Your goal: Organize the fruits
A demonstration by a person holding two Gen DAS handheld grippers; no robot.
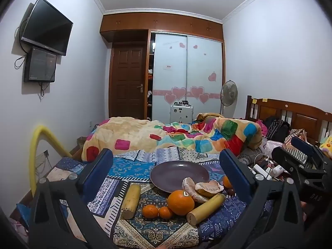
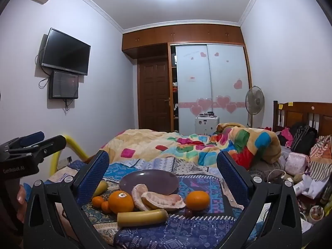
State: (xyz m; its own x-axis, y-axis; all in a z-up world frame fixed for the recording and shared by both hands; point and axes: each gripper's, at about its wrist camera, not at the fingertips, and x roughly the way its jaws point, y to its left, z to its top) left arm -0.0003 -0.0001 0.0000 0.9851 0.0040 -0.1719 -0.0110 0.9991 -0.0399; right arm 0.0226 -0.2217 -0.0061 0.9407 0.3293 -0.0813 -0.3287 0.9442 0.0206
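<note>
An empty purple plate lies on the patterned bed sheet. In front of it lie a big orange with a sticker, two small tangerines, peeled pomelo pieces, two yellow banana pieces, another orange and a small dark fruit. My left gripper is open and empty above the fruit. My right gripper is open and empty, also above the fruit.
A crumpled colourful quilt lies behind the plate. Cables, chargers and bags clutter the right side by the wooden headboard. A yellow foam tube stands at the left bed edge. A fan stands by the wardrobe.
</note>
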